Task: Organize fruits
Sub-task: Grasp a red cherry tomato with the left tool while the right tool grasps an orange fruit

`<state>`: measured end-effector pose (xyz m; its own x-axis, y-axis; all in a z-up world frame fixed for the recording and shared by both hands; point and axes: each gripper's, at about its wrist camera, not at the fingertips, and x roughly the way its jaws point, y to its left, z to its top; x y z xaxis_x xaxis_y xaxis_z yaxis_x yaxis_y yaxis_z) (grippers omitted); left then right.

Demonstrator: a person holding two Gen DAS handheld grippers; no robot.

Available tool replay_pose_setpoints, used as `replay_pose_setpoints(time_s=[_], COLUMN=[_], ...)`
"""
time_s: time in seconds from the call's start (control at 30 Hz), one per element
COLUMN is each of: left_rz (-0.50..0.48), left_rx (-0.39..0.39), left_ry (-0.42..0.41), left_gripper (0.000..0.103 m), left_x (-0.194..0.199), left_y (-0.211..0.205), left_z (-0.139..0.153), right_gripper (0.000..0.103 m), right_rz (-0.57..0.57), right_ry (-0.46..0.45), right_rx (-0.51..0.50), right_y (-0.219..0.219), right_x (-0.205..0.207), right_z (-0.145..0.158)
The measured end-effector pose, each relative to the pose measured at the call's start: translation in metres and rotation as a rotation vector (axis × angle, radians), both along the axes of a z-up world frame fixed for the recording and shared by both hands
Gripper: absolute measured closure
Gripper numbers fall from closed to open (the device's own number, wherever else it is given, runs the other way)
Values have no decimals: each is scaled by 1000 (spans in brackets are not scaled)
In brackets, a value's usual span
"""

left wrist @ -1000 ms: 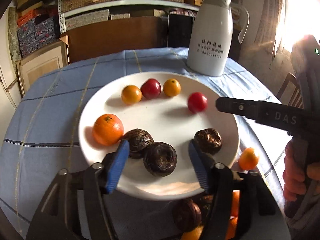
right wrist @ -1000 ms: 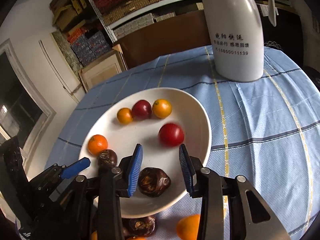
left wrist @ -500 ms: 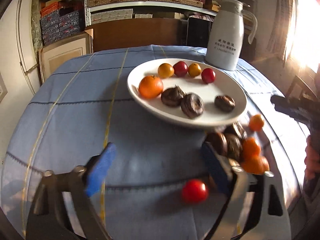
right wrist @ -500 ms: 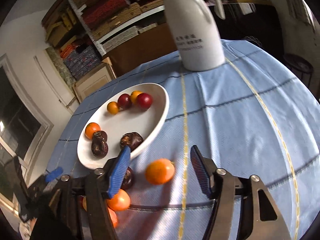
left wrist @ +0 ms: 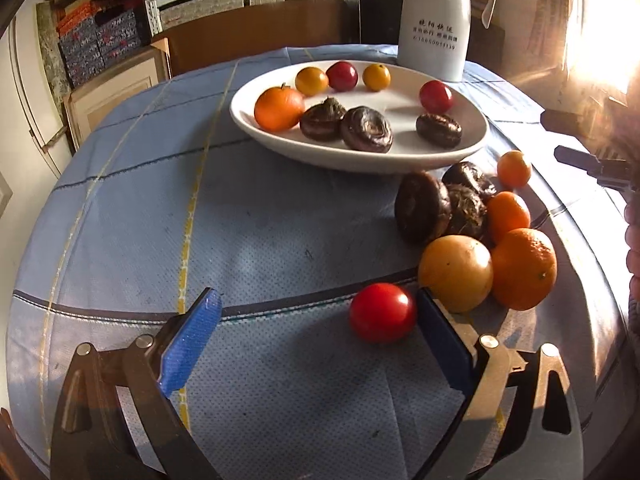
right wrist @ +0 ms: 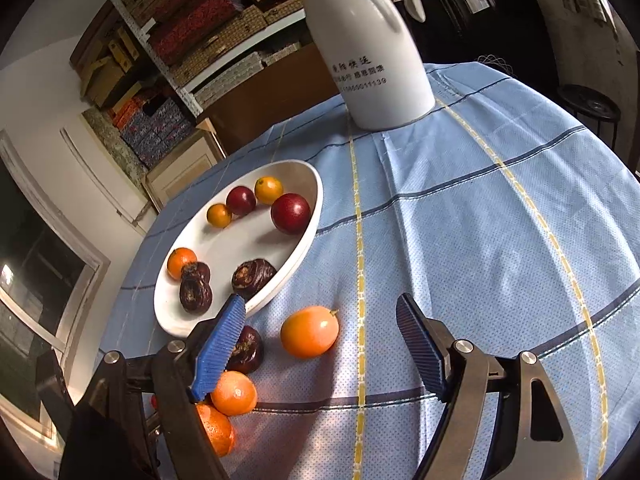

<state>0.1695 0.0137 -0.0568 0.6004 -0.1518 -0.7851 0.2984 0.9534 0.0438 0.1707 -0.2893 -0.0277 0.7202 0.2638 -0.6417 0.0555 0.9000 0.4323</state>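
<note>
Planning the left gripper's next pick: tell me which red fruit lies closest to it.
The red tomato loose on the tablecloth, just inside the left gripper's open jaws by its right finger. The other two red ones sit far off in the white plate.

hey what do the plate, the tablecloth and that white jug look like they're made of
Plate: likely glazed ceramic, white and glossy.
Tablecloth: thin light-blue woven or non-woven fabric with a dotted weave texture.
White jug: probably plastic or coated metal, smooth with a sheen and printed lettering.

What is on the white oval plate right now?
White oval plate holds one orange mandarin, two yellow tomatoes, two red tomatoes, three dark brown water chestnuts. Nothing looks hidden.
</note>
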Motion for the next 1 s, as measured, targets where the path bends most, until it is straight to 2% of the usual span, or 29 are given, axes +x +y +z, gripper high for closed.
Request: replay_pose_setpoints(time_s=[0.07,0.1,0.17,0.37,0.43,0.47,0.53,0.6,0.77,0.83,1.0], left_rz=[-32,-47,-74,-103,-111,-115,-117,-117,-115,-114,-116], left_rx=[-4,1,1,-15,-20,-19,-11,-9,-10,-10,-8], left_ry=[8,5,-2,0,-1,-1,-5,-6,-4,-5,-9], left_gripper=[37,39,51,66,71,72,72,72,72,72,72], left_x=[0,-1,-4,-5,-7,-7,-7,-7,-7,-7,-7], left_y=[-4,-7,-11,-15,-16,-17,-18,-19,-19,-19,-20], left_z=[-1,-1,0,1,2,2,2,2,2,2,2], right_gripper=[24,24,24,26,33,35,48,54,56,63,63], right_rz=[18,26,35,50,55,59,75,87,97,101,118], right_ry=[12,17,29,54,55,57,67,77,81,95,96], right_rx=[-11,-11,-13,-12,-20,-22,-26,-31,-75,-106,-133], right_y=[4,6,8,10,12,13,17,20,30,37,41], right_x=[1,2,3,6,6,7,9,11,17,20,21], right_z=[-1,-2,-5,-11,-12,-13,-15,-18,-21,-25,-29])
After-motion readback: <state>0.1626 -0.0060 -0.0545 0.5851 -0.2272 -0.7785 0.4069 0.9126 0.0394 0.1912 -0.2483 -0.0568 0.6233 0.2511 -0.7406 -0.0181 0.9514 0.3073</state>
